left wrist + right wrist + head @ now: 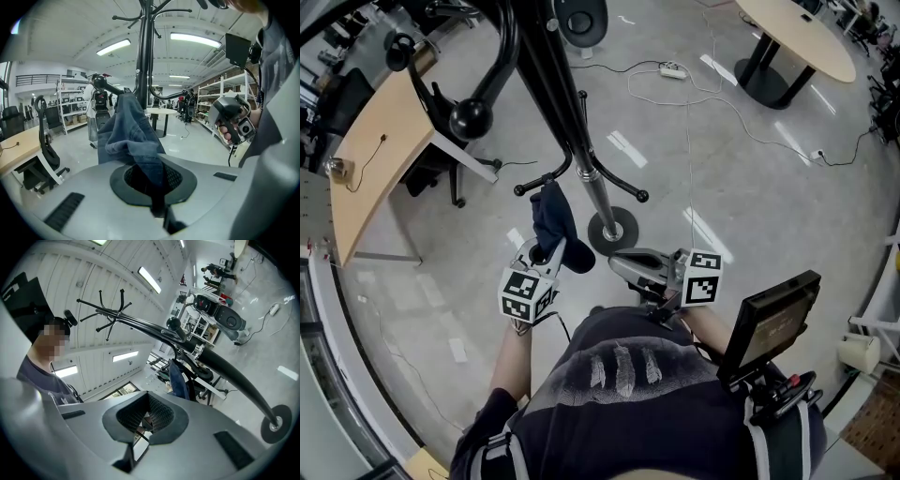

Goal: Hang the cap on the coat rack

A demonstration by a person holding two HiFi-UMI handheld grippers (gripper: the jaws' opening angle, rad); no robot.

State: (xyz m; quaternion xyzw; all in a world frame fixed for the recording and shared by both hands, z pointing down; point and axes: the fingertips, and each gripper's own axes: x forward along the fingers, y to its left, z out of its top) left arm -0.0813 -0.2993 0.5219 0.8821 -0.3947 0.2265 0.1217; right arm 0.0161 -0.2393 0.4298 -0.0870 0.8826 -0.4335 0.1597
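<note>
A dark blue denim cap point(553, 220) hangs crumpled from my left gripper point(546, 251), which is shut on its fabric. In the left gripper view the cap point(131, 136) rises out of the left gripper point(151, 176) and hides the lower part of the black coat rack pole point(145, 56) behind it. The coat rack point(572, 112) stands just beyond both grippers on a round base point(612, 228). My right gripper point(621, 262) is held beside the cap, shut with nothing in it. In the right gripper view the right gripper point(147, 420) points at the pole point(220, 362) and the cap point(178, 380).
A knobbed rack arm point(471, 117) reaches toward the left. A wooden desk point(375, 150) and an office chair point(441, 173) stand on the left. At the far right is a round table point(797, 37). Cables and a power strip point(673, 69) lie on the floor. A screen point(776, 319) hangs at the person's right side.
</note>
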